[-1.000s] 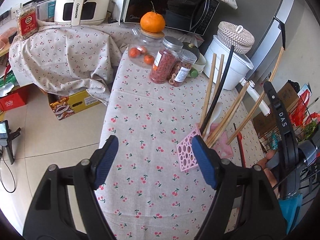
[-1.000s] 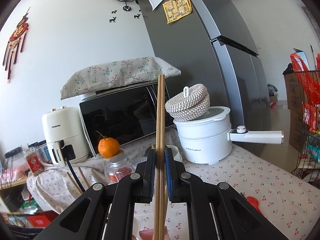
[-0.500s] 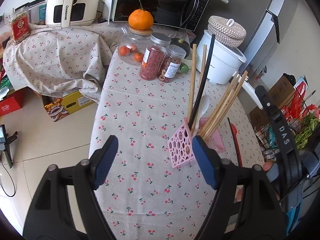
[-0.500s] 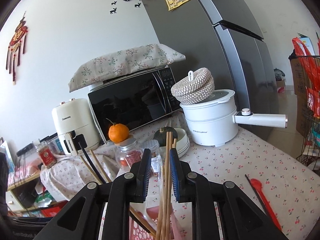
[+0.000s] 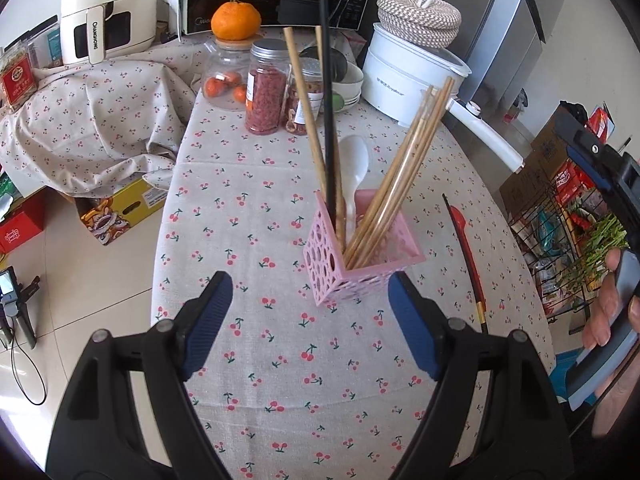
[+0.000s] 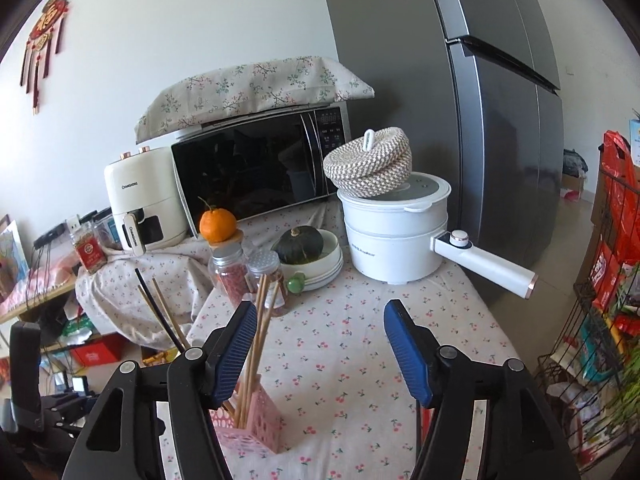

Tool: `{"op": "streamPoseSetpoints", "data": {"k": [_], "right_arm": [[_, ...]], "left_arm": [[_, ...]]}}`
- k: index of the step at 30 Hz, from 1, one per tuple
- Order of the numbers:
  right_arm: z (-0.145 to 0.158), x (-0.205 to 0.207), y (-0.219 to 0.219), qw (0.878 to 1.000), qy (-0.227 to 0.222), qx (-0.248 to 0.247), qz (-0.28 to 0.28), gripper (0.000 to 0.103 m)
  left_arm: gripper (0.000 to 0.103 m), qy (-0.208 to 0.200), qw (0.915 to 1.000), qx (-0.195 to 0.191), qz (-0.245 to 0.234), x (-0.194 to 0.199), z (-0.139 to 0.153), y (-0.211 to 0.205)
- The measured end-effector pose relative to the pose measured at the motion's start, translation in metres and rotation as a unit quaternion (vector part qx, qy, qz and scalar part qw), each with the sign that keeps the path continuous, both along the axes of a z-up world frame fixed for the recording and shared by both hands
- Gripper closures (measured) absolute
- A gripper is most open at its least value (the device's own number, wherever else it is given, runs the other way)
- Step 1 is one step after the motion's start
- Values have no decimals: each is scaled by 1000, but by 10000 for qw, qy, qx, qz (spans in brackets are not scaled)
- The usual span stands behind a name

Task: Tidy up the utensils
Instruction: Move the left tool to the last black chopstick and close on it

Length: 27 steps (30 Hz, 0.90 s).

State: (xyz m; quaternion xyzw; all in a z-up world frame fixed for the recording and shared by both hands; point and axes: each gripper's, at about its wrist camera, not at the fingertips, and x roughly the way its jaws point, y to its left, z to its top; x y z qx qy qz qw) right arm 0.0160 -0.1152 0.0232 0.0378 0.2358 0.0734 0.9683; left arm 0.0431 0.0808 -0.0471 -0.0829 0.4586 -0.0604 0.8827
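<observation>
A pink perforated utensil holder (image 5: 362, 256) stands on the cherry-print tablecloth (image 5: 248, 208). It holds several wooden chopsticks (image 5: 404, 172), a black chopstick (image 5: 329, 120) and a white spoon (image 5: 354, 168). A red-handled utensil (image 5: 466, 248) lies on the cloth to its right. My left gripper (image 5: 310, 324) is open and empty, just in front of the holder. My right gripper (image 6: 320, 344) is open and empty, above and right of the holder (image 6: 248, 420), with the wooden chopsticks (image 6: 260, 320) beside its left finger.
Two jars (image 5: 268, 88), a glass jar topped by an orange (image 5: 234, 20), a bowl with a squash (image 6: 300, 244), a white pot with long handle (image 6: 396, 232), a microwave (image 6: 256, 172) and an air fryer (image 6: 140, 196) stand at the back. A fridge (image 6: 480, 100) is to the right.
My right gripper opened and let go of the wooden chopsticks, which now stand in the pink holder. It pulled back to the right. My left gripper drew back from the holder.
</observation>
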Motion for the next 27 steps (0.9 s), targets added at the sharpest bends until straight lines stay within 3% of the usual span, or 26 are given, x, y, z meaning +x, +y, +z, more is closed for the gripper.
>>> {"op": "streamPoseSetpoints", "data": {"k": [4,8,12,18,22,25,27], "right_arm": [[-17,-7,-32,9983,385,427,5,27],[-37,6,-48,9904,1375,144,-4,27],[-56,10,-77,9806,1944,199,-164,26],[-84,20,-134,9634,2612,430,-417,26],[-102,29,-166,9513,2951,614,-650,26],[-115,37,-183,9423,3162,809,-737,26],[-123,43,-190,9367,3301,864,-787,26]], "left_arm": [[22,-60,9999,14,-114,-1,8,-17],[21,-158,9989,224,-369,-4,12,-46],[21,-175,9964,435,-708,-4,11,-81],[21,255,9916,91,-1263,8,-8,-140],[23,469,9891,70,-1392,25,-24,-174],[39,780,9875,-138,-1362,48,-39,-192],[67,999,9845,-465,-1361,65,-50,-200]]}}
